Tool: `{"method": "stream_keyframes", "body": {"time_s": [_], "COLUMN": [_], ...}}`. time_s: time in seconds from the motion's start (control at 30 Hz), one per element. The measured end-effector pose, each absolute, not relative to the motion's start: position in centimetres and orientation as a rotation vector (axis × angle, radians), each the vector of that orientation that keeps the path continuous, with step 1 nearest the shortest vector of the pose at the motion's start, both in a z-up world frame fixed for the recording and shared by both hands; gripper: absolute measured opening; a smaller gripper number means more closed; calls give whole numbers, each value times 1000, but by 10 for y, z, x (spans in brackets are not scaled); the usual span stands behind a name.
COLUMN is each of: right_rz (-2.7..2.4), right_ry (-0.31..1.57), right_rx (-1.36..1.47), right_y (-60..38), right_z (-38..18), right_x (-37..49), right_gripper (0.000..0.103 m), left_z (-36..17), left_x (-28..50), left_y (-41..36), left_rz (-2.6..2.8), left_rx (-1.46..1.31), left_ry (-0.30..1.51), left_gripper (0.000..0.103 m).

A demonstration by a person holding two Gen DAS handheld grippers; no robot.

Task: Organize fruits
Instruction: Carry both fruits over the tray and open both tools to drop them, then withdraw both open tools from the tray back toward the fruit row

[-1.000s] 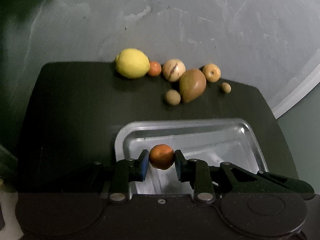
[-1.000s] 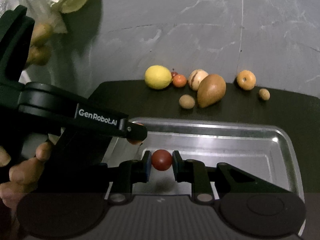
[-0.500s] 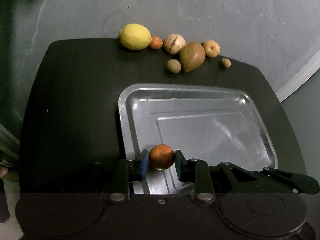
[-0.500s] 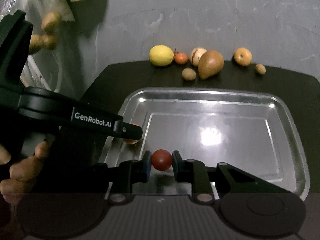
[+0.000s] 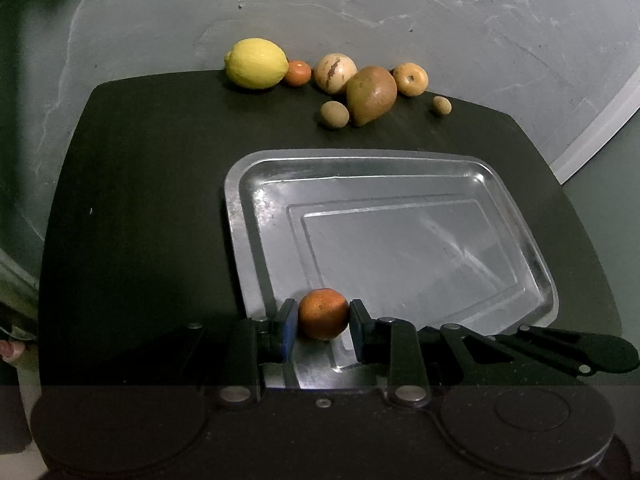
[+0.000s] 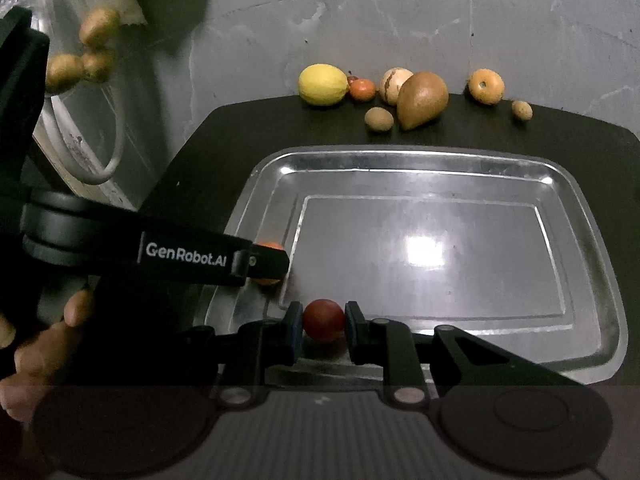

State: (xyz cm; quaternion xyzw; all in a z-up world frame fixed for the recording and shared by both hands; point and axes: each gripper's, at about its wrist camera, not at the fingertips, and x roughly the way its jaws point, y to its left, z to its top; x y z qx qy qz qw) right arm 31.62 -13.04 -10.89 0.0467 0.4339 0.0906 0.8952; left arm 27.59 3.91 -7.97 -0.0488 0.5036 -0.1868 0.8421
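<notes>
My left gripper (image 5: 324,316) is shut on a small orange fruit (image 5: 323,313), held over the near left corner of the steel tray (image 5: 400,168). My right gripper (image 6: 320,322) is shut on a dark red round fruit (image 6: 323,320) above the tray's (image 6: 584,200) near left part. The left gripper's arm (image 6: 192,256) crosses the right wrist view, its orange fruit (image 6: 269,245) half hidden behind it. Beyond the tray, along the mat's far edge, lie a lemon (image 5: 256,63), a small orange fruit (image 5: 298,73), a pale round fruit (image 5: 335,72), a brown pear-shaped fruit (image 5: 370,95) and several smaller ones.
The tray rests on a dark mat (image 5: 140,200) over a grey surface (image 5: 360,8). In the right wrist view a clear plastic bag with brown fruits (image 6: 84,56) sits far left, and a person's hand (image 6: 44,340) holds the left gripper's handle.
Both grippers pulled back toward the tray's near edge over the second, fruits still held. Over the last half second the left gripper eased forward slightly; the right one went on retreating.
</notes>
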Motion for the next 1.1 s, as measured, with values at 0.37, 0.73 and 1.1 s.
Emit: {"method": "stream_keyframes", "body": {"time_s": [0.37,0.73,1.1], "right_rz": [253,331,346], "right_ry": [903,846,874], "right_rx": [83,54,53], "right_y": [-139,-164,-186], "right_z": [-106,-82,-79], "right_x": [313,268,234], "right_gripper": [47,87,103], "left_z": [-73,-46,-42], "left_x": [265,206,147], "left_y": [36,38,40], "left_rz": [-335,-224,-91], "left_rx": [-114,-142,-110], "left_ry": [1064,1021,1052], "left_gripper": [43,81,101]}}
